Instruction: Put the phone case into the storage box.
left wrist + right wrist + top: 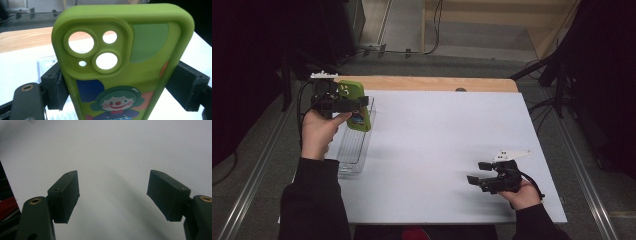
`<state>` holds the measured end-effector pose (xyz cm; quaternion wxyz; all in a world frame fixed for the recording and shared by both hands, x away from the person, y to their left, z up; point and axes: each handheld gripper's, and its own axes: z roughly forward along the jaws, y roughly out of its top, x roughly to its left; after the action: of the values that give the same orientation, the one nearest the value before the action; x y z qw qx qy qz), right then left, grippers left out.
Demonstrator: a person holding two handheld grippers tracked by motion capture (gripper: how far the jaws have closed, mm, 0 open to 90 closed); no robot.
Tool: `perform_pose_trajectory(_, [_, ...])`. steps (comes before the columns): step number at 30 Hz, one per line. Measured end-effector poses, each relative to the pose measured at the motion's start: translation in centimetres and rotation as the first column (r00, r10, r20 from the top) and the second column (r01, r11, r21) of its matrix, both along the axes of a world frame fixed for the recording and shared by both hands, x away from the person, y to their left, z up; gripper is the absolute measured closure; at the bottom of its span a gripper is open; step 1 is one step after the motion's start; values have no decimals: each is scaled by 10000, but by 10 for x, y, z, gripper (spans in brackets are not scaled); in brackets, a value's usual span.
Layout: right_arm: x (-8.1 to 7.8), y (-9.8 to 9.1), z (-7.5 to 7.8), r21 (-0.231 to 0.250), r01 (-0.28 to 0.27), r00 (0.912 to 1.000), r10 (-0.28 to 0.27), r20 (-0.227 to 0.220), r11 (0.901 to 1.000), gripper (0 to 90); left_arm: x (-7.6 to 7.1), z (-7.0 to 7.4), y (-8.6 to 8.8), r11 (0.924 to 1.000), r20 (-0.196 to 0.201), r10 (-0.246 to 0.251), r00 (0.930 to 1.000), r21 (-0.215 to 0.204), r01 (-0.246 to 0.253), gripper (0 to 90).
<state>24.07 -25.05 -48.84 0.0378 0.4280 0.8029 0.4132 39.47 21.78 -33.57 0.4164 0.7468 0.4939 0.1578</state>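
My left gripper (343, 104) is clamped across the sides of the green phone case (355, 105), both pads pressing its edges. The case stands upright, lifted over the far end of the clear tray (348, 157) at the table's (437, 150) left edge. My right gripper (482, 173) sits near the table's right front, jaws spread apart with nothing between them.
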Motion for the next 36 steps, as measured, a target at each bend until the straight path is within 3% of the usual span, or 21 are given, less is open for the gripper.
perform_pose_trajectory(5, [1,1,0,36,-35,10000,35,-30,10000,241,5,1,1,9991,288,381,9989,152,-385,165])
perform_pose_trajectory(10, [3,1,-1,101,4,9999,-3,-105,9999,241,21,0,-1,9992,-49,363,9993,168,-362,165])
perform_pose_trajectory(16, [3,1,-1,123,-29,10000,30,-65,9999,241,31,-1,-7,9944,148,703,9974,780,-712,165])
perform_pose_trajectory(18, [3,1,-1,80,-30,10000,30,-41,10000,241,35,-1,-8,9948,243,693,9973,730,-709,165])
perform_pose_trajectory(22, [2,2,-1,98,-126,9999,125,65,9999,241,45,-3,-7,9954,40,748,9972,596,-749,165])
perform_pose_trajectory(36, [2,3,-1,128,-193,9998,193,52,9997,241,71,-6,-13,9903,-298,1228,9920,690,-1205,165])
